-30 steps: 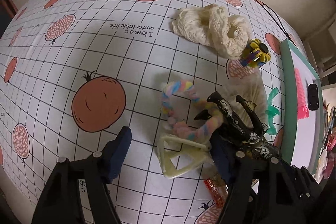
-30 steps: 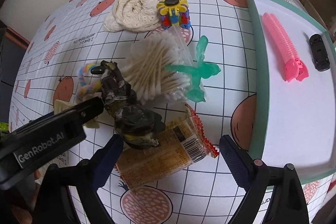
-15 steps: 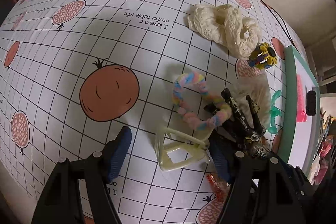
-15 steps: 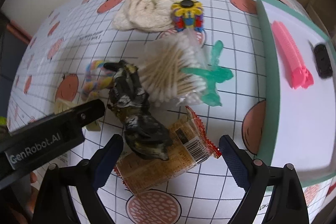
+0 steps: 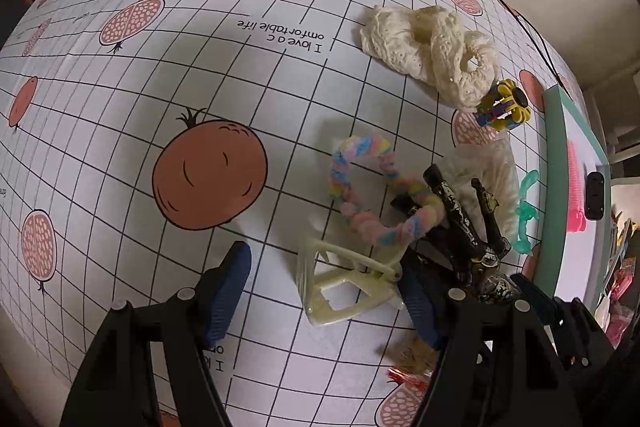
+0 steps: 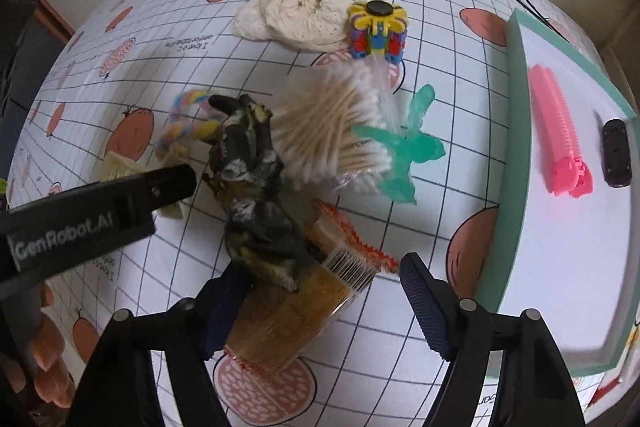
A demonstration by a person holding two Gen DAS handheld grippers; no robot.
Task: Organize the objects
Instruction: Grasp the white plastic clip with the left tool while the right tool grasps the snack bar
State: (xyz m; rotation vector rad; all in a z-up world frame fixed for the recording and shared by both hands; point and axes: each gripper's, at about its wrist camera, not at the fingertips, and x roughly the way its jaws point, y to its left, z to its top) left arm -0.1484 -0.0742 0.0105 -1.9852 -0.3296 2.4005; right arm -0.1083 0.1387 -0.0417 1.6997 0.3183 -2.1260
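Two views show us a table point(image 5: 120, 155) under a grid cloth printed with pomegranates.

In the left wrist view, our left tool point(image 5: 326, 297) points down at the cloth with its jaws apart. A pale clip point(image 5: 344, 287) lies between the blue pads point(image 5: 228, 291); its right end sits just beside the right pad, and we cannot tell whether they touch. The left pad stands clear of it, so nothing is gripped. Just beyond the clip a pastel loop point(image 5: 372, 195) lies on the cloth, its right end against a dark figure point(image 5: 464, 227). Behind that sit a swab bag point(image 5: 488, 171), a green toy point(image 5: 526, 219), cream lace point(image 5: 432, 55) and a yellow block toy point(image 5: 504, 107). A green-rimmed tray point(image 5: 554, 167) stands at the right edge.

In the right wrist view, our right tool point(image 6: 320, 299) also points down, and its jaws have just been closing. They straddle an orange packet point(image 6: 296, 315): the left pad is against or just beside the packet's edge, the right pad stands apart, so no hold is made. The dark figure point(image 6: 252, 187) lies across the packet's upper end. Past it are the swab bag point(image 6: 332, 131), the green toy point(image 6: 404, 151), the block toy point(image 6: 376, 31) and the lace point(image 6: 304, 11). The tray point(image 6: 508, 155) on the right holds a pink comb point(image 6: 560, 131) and a small black thing point(image 6: 616, 151). The left tool's arm point(image 6: 92, 215) crosses in from the left, with fingers point(image 6: 44, 371) at the lower left.
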